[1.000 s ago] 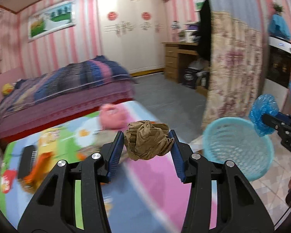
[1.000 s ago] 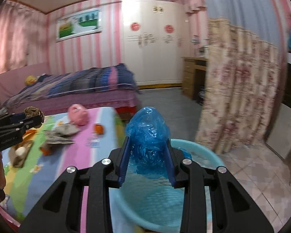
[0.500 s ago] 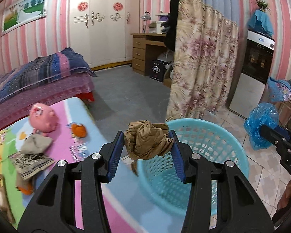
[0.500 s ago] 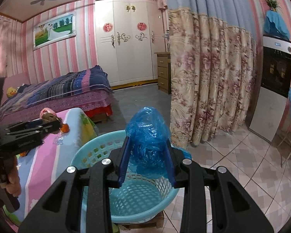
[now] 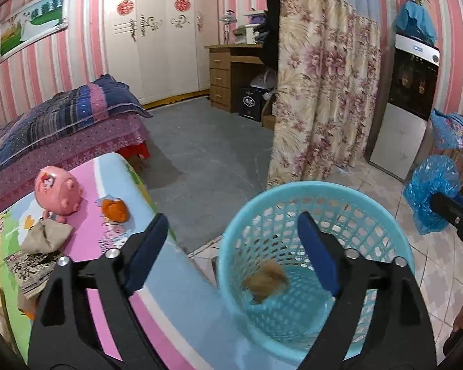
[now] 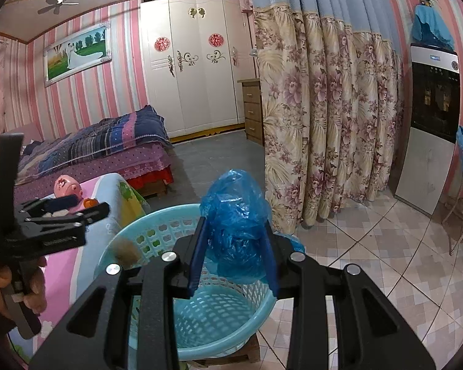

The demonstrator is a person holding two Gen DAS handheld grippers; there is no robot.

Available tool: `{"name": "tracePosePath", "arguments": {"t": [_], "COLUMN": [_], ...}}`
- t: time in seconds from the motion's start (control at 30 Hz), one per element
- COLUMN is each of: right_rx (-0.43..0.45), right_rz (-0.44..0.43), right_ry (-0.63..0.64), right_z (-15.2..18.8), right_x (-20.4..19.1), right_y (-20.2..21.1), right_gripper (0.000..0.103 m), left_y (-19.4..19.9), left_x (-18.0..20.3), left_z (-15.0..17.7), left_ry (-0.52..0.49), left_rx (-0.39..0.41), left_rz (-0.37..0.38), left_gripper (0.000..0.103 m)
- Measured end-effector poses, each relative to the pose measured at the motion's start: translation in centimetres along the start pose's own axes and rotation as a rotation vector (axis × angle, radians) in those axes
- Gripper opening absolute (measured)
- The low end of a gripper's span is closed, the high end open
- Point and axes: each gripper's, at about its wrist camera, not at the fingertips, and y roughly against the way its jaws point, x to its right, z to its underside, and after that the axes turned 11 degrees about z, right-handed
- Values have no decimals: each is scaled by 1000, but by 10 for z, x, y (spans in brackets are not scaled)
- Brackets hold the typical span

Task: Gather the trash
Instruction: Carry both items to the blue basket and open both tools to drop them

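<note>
Left claw (image 5: 228, 246): standing wide apart above the round turquoise plastic lattice basket (image 5: 382, 225), its jaws having just been opening, with nothing gripped between the blue pads.
Crumpled brown paper wad (image 5: 267, 280): dropping, blurred, inside the basket, seen low against the mesh wall in the left wrist view (and as a brown smear near the rim (image 6: 125, 251) in the right wrist view).
Right claw (image 6: 234, 256): pinching a scrunched blue plastic bag (image 6: 234, 225) between its pads, partly closed, and hanging over the basket's far rim.
Basket: sitting on the tiled floor just beside the counter's edge, its mesh showing the bottom.
Colourful cartoon-print counter (image 5: 157, 317): carrying what is not yet collected, namely a pink pig-shaped toy (image 5: 57, 191), an orange peel scrap (image 5: 115, 209), a crumpled beige paper (image 5: 46, 236) and a printed black-and-white leaflet (image 5: 31, 266) beneath it.
Person's hand (image 6: 3, 283): gripping the left tool's handle at the left edge of the right wrist view.
Backdrop: a floral curtain (image 6: 327, 123) hanging behind the basket, a bed with a striped quilt (image 5: 61, 117) lying beyond the counter.
</note>
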Motion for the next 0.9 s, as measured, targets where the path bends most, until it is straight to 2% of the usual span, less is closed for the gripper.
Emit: {"name": "tracePosePath", "arguments": {"t": [0.13,0.43,0.63,0.67,0.7,0.73,0.77,0.83,0.9], "right_rx": [-9,-27,-32,-36,-36,-29,-28,-37,-39], "right_rz": [1,-13,15,26,32,37,39,48,57], "right_ry": [-2,2,27,31,29,22,20,26,27], "right_z": [2,-2,-1,1,1,3,3,4,5], "right_x": [-5,-31,-47,-49,-49,-48,-48,-47,-47], "right_y": [-4,-30,-45,-48,-48,-48,-47,-48,-48], "right_gripper": [34,34,35,43,62,69,73,76,87], "left_y": [12,37,43,44,44,44,45,47,48], "left_x": [-17,-36,-44,-45,-45,-46,-47,-48,-49], "left_z": [1,9,9,10,10,11,12,13,14], "left_ry": [25,38,57,58,59,57,56,56,59], "left_rx": [24,59,69,70,70,69,70,71,70], "left_rz": [-35,-94,-111,-114,-117,-126,-132,-138,-138], "left_gripper": [94,97,97,97,97,97,97,97,97]}}
